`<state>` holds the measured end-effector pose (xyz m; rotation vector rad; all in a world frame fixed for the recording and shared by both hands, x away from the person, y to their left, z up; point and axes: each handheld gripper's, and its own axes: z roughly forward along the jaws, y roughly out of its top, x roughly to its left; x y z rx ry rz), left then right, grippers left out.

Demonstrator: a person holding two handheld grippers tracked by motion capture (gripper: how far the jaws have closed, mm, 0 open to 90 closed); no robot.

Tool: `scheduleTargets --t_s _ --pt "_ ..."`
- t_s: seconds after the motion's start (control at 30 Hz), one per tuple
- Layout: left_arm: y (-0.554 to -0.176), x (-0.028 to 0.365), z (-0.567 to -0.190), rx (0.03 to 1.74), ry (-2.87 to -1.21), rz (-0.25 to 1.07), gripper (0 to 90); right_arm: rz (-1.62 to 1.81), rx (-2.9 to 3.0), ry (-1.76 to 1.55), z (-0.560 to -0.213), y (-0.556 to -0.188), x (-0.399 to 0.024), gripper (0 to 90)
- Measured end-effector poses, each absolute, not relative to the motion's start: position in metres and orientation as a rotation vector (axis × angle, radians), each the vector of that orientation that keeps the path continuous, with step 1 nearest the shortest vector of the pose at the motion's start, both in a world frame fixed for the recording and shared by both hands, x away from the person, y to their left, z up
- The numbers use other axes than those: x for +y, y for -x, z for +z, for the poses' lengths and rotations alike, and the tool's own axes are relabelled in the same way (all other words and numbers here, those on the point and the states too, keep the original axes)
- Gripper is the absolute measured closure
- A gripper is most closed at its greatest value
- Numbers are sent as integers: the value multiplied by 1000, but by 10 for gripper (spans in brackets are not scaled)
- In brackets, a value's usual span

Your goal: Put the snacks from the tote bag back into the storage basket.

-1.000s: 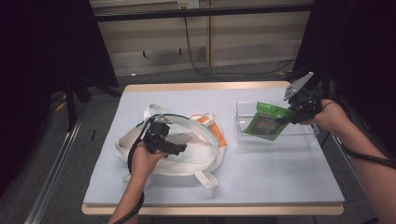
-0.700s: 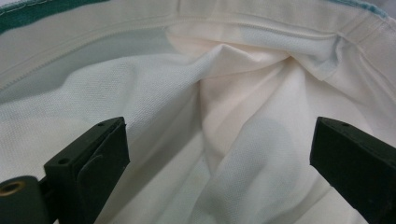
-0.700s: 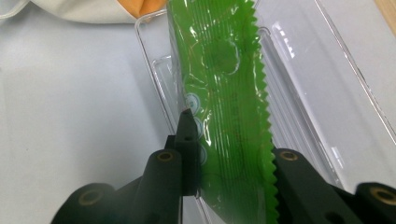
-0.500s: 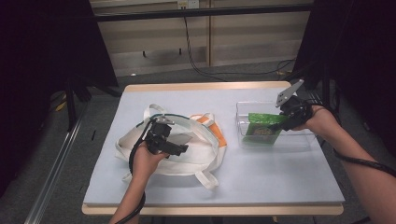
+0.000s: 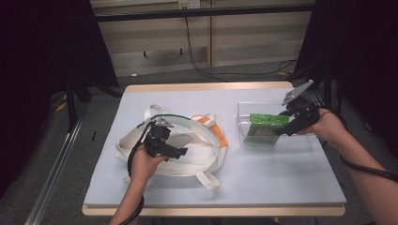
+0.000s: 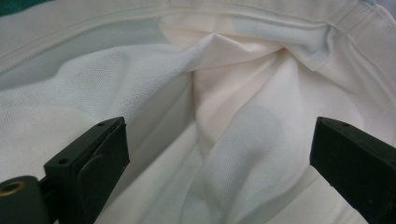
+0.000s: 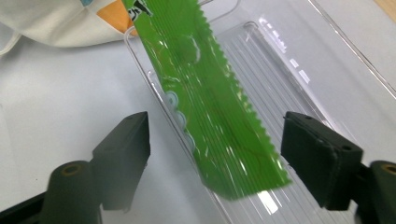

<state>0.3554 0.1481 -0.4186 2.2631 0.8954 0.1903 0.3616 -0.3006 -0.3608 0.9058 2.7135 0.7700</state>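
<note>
The right gripper [image 7: 215, 140], jaws just opened wide, straddles the green snack packet [image 7: 205, 107], whose long axis runs straight ahead in the clear tray [image 7: 327, 60]; the left gripper [image 6: 219, 154] gapes inside the tote bag [image 6: 140, 70].

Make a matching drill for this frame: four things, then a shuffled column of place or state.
1. green packet
2. cloth bag
3. clear tray
4. right gripper

a. lies flat at table left
b. jaws spread either side of the packet's edge
c. leans against a tray wall
d. stands at table right, holding the packet

Pairs: 1-c, 2-a, 3-d, 4-b
</note>
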Motion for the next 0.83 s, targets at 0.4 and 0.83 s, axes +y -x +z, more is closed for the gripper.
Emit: scheduleTargets --t_s 0.4,0.83 --pt "-355 148 -417 889 -2266 188 46 773 2665 -982 -360 -343 -317 165" --pt "-355 148 -416 880 -2262 180 44 797 2625 -1008 -367 -323 -320 123"
